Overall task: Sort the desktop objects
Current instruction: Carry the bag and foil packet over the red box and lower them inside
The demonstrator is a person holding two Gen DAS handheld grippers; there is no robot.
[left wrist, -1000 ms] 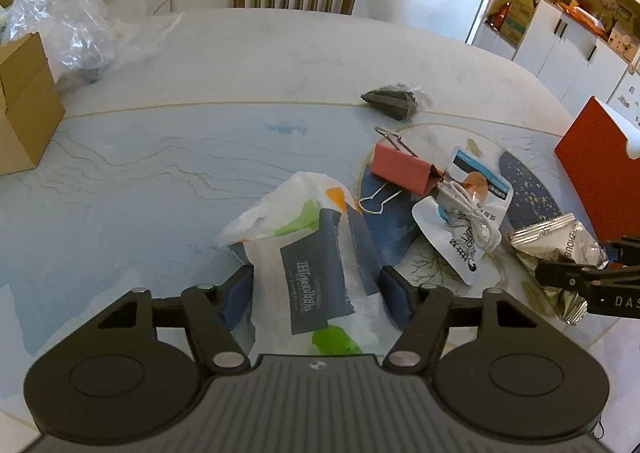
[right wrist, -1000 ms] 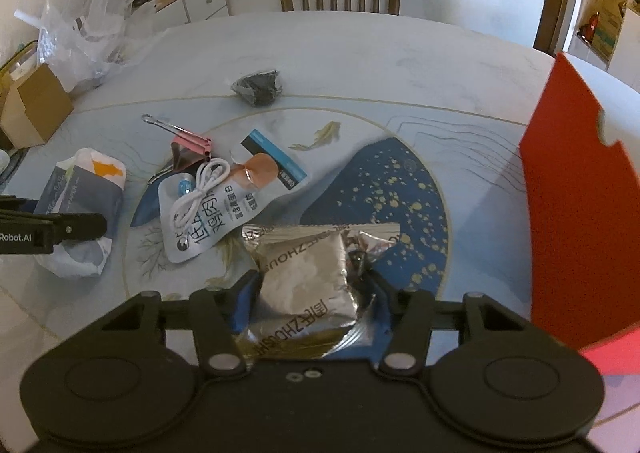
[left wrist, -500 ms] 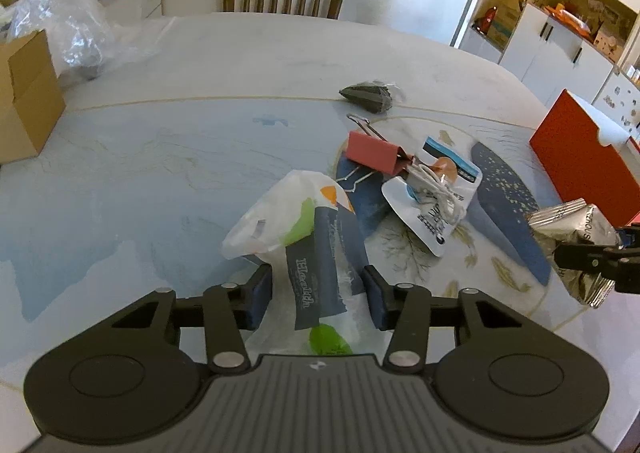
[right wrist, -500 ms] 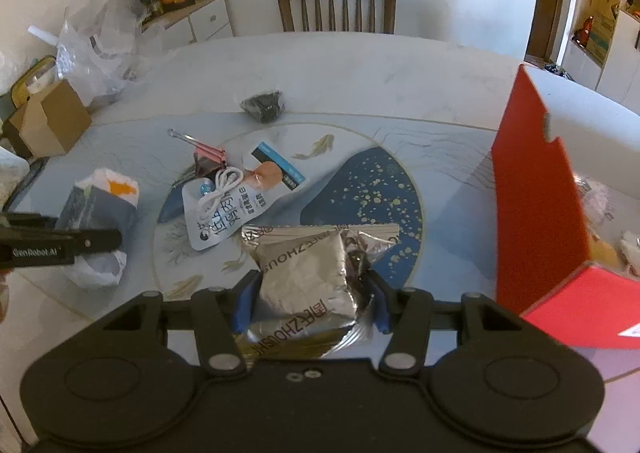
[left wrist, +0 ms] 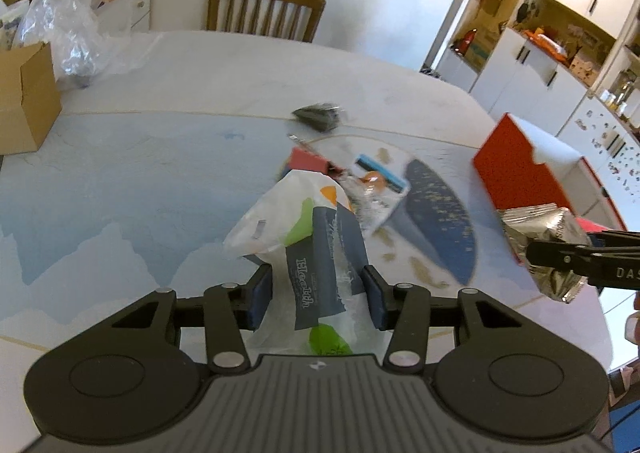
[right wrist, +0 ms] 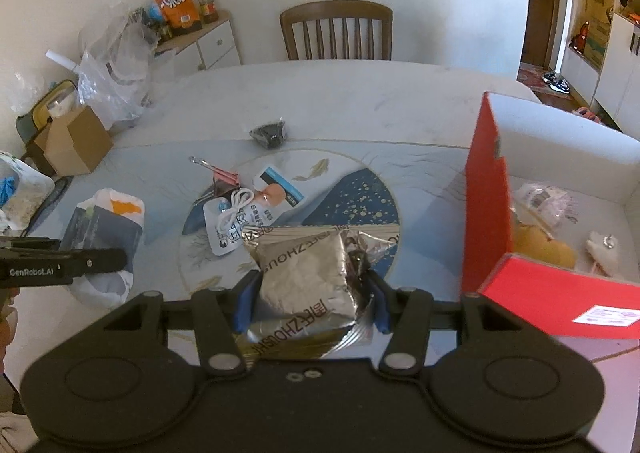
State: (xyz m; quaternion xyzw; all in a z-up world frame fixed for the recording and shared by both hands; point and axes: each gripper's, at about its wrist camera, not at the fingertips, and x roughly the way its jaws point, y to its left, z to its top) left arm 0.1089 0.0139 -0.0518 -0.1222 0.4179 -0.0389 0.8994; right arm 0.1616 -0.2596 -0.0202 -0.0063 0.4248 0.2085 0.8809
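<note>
My left gripper (left wrist: 316, 289) is shut on a white snack bag with a dark blue label (left wrist: 308, 237) and holds it above the table; the bag also shows in the right wrist view (right wrist: 106, 229). My right gripper (right wrist: 310, 293) is shut on a silver foil packet (right wrist: 308, 273), lifted above the table; the packet also shows in the left wrist view (left wrist: 540, 241). The open red box (right wrist: 486, 189) stands just right of it, with several items inside. A pink binder clip (right wrist: 226, 176), a white pouch with a cable (right wrist: 240, 221) and a dark wrapped item (right wrist: 269, 132) lie on the table.
A cardboard box (right wrist: 72, 143) and clear plastic bags (right wrist: 114, 73) sit at the table's far left. A wooden chair (right wrist: 336, 31) stands behind the table. The red box's lid flap (right wrist: 560, 299) juts out at the near right.
Both grippers have risen with their bags and the view has drawn back. The right gripper has moved toward the red box, whose inside now shows. The left view is motion blurred.
</note>
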